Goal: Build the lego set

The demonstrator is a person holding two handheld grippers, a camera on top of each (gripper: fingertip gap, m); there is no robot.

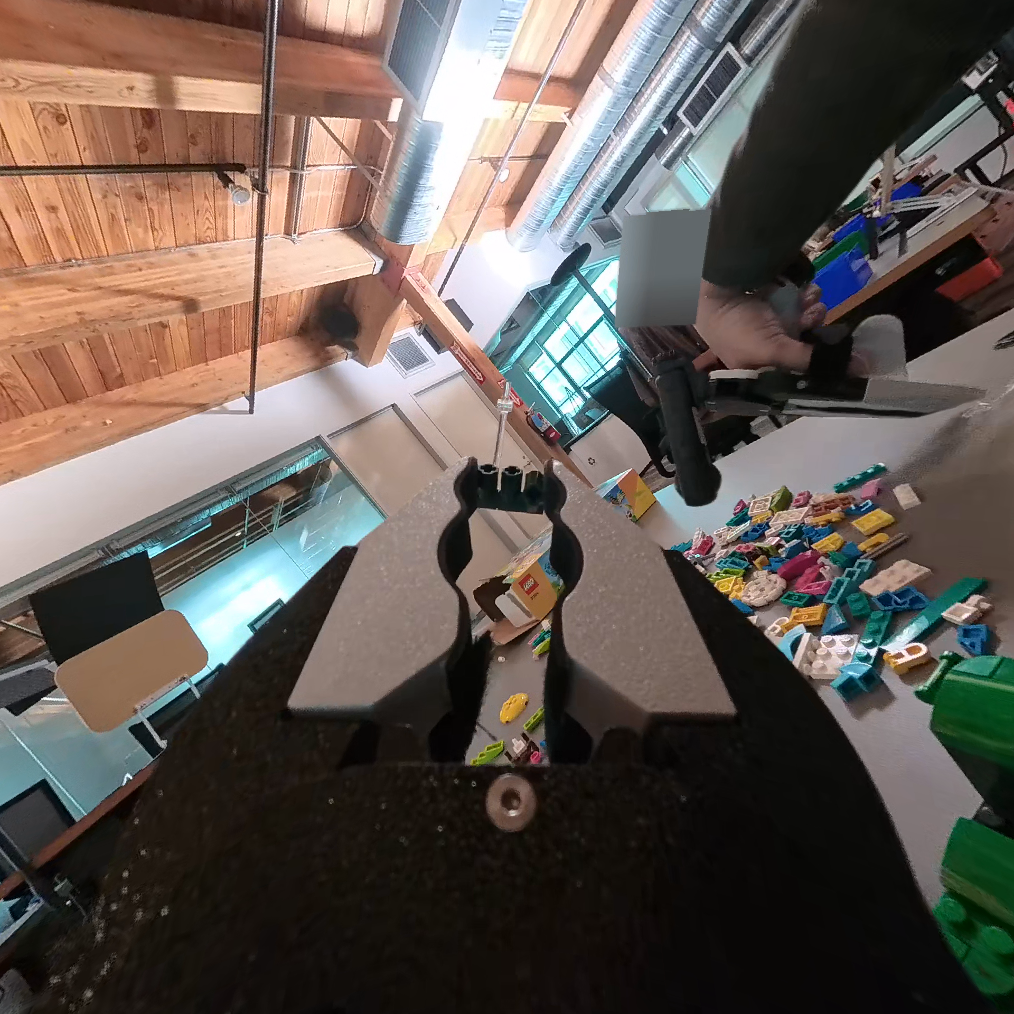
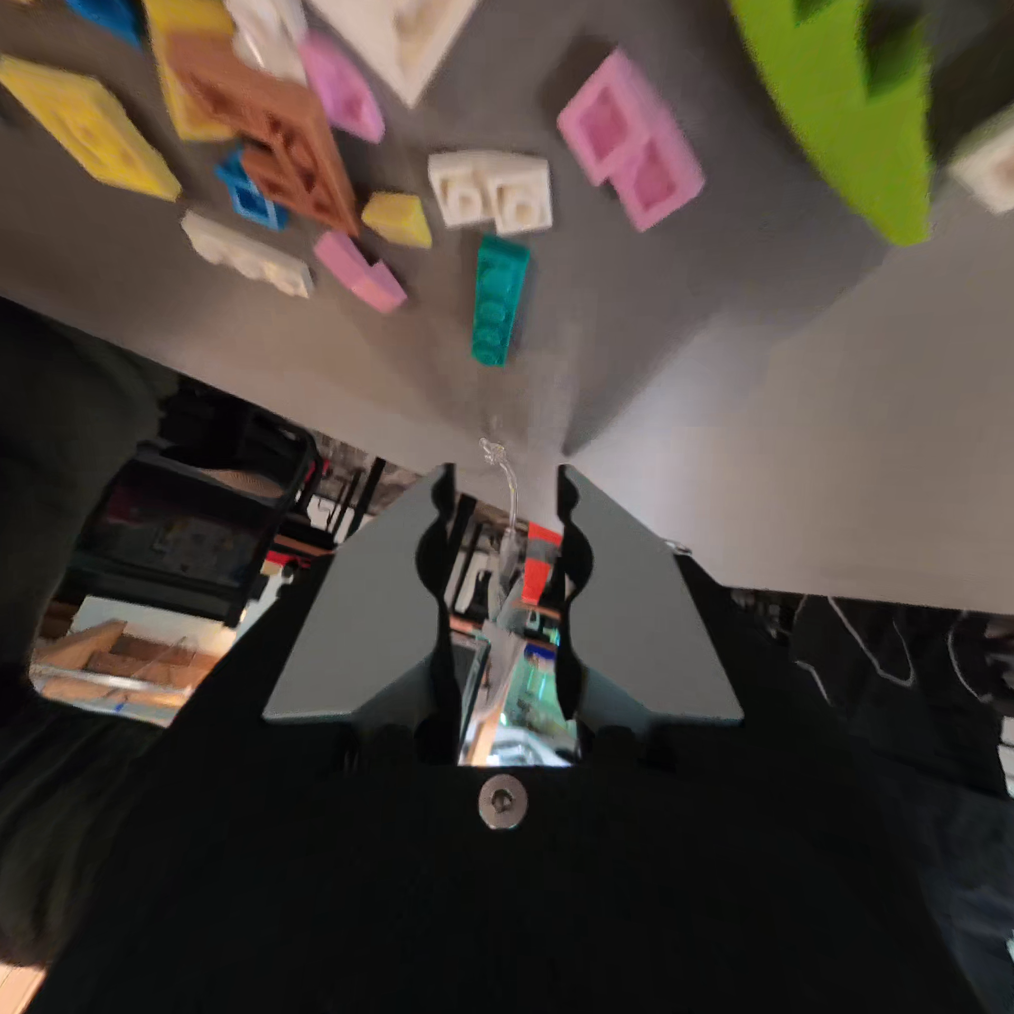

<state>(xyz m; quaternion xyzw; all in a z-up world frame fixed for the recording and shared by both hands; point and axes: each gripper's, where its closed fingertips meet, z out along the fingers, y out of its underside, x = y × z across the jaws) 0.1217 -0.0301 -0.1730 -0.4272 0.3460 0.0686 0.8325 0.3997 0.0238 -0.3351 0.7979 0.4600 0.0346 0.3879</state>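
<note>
My left gripper is raised off the table and tilted toward the ceiling. It is shut on a small black brick at its fingertips. A thin clear rod stands out of that brick. My right gripper hovers at the edge of the grey table, and a thin clear piece sits in the gap between its jaws. A hand holds it far off in the left wrist view. A teal plate lies just ahead of it. The right wrist view is blurred.
A spread of loose coloured pieces covers the table to the right of my left gripper. A green build stands at the right edge. A set box lies behind my fingers. Pink, white and lime pieces lie ahead of the right gripper. About 35 centimeters separates my left fingertips from my right.
</note>
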